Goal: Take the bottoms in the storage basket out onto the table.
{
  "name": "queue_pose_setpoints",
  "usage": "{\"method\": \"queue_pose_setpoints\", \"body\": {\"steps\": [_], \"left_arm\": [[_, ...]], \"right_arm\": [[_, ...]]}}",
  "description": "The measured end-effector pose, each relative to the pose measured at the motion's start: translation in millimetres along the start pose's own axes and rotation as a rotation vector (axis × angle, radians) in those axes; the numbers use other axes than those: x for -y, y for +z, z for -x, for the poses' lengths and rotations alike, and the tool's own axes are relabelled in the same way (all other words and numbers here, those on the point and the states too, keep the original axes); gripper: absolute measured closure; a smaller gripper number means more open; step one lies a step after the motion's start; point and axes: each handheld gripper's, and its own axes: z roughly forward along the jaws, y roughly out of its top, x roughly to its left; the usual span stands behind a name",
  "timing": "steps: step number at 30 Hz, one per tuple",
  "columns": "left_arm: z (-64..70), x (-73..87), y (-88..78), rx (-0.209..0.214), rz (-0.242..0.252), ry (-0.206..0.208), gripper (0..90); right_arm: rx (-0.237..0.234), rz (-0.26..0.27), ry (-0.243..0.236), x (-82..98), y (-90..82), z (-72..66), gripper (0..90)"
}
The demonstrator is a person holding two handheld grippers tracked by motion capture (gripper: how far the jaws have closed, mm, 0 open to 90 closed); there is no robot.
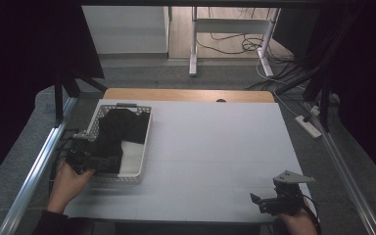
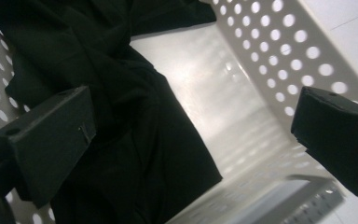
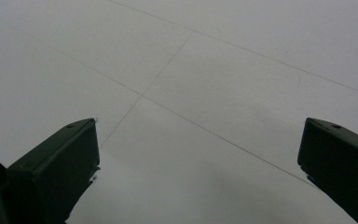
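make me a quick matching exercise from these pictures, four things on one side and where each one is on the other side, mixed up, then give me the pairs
Things:
1. black cloth
2. white perforated basket
3. left gripper
4. right gripper

Places:
A. near right corner of the table, over bare white surface
B. left part of the table
C. at the basket's near end, fingers open over the cloth
D. lying inside the basket

Pairs: 1-D, 2-B, 3-C, 4-A
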Motion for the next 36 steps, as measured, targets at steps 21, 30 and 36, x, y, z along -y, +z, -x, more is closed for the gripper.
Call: {"method": "queue_pose_setpoints", "body": {"steps": [21, 30, 36], "left_arm": [[-14.5, -38.7, 41.6, -0.121, -0.308, 0.066, 0.5], [-21.9, -46.4, 65.3, -0.103, -0.445, 0.055, 0.9], [-22.4, -49.3, 73.9, -0.123, -0.499, 0.079, 8.0]], "right_arm": [[0.002, -0.009, -0.008, -0.2, 0.5, -0.5, 0.0], [0.000, -0.008, -0.009, -0.1, 0.5, -0.5, 0.0], [-0.001, -0.007, -0.011, -0.1, 0.6, -0.7, 0.0]]}}
